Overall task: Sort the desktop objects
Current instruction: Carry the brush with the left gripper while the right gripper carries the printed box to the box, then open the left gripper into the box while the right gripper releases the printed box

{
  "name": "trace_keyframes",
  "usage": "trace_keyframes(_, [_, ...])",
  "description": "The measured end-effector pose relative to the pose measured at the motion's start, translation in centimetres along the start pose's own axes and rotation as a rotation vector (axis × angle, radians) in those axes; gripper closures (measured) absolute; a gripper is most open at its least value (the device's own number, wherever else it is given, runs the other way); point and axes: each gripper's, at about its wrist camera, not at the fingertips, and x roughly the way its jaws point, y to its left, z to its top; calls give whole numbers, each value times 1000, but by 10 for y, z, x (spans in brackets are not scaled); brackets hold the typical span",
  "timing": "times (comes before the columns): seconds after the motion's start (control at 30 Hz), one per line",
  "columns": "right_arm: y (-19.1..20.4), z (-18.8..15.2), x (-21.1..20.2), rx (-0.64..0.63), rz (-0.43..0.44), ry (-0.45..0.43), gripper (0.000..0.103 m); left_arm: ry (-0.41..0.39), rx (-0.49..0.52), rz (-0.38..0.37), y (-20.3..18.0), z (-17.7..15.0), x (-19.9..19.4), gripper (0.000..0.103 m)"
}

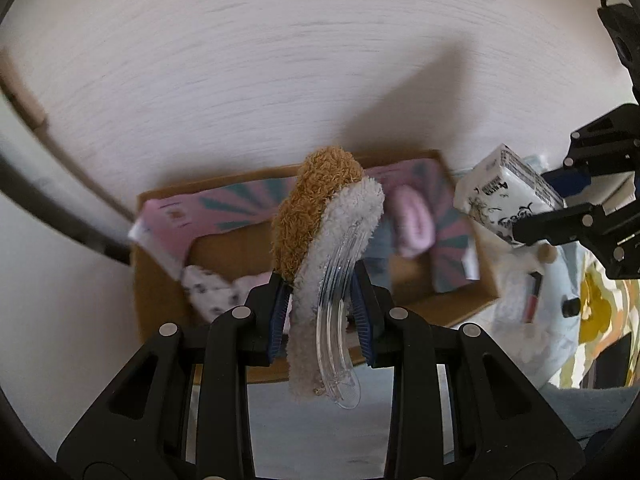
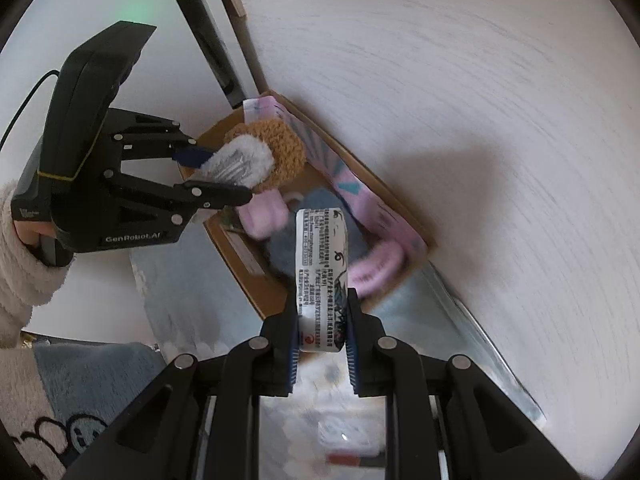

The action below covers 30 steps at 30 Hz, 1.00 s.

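Note:
My left gripper (image 1: 320, 284) is shut on a fluffy hair clip (image 1: 320, 216) with a brown and white plush top and a clear plastic clasp, held above an open cardboard box (image 1: 160, 280). It also shows in the right wrist view (image 2: 260, 156). My right gripper (image 2: 322, 312) is shut on a white tissue pack (image 2: 320, 264) with black print, held over the box's (image 2: 240, 256) near end. In the left wrist view the pack (image 1: 504, 196) sits at the right, beside the box.
The box holds a pink patterned packet (image 1: 224, 208), pink soft items (image 2: 264, 216), a blue fluffy item (image 2: 284, 252) and a white printed cloth (image 1: 212, 288). A white wall (image 1: 280, 60) stands right behind it. A light blue patterned surface (image 2: 192, 272) lies below.

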Motion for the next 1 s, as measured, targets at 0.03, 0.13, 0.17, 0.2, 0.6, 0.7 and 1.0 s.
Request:
trace_keyframes(0.03, [2, 6, 5, -2, 5, 2, 85, 2, -5, 6, 6, 0, 1, 76])
trace_keyframes(0.13, [10, 25, 20, -5, 20, 12, 85, 20, -16, 12, 29, -3, 7, 76])
trace_keyframes(0.17, [12, 30, 25, -7, 25, 17, 85, 25, -18, 12, 33, -5, 8, 76])
trace_keyframes(0.2, [14, 33, 29, -8, 30, 23, 85, 34, -19, 11, 40, -7, 11, 76])
trace_keyframes(0.6, [19, 48, 64, 27, 42, 83, 85, 51, -24, 14, 64, -10, 22, 76])
trace_keyframes(0.7, [18, 53, 69, 53, 54, 99, 83, 24, -2, 21, 58, -8, 18, 69])
trace_keyframes(1.0, [5, 57, 77, 188, 53, 80, 29, -12, -4, 67, 55, -6, 8, 3])
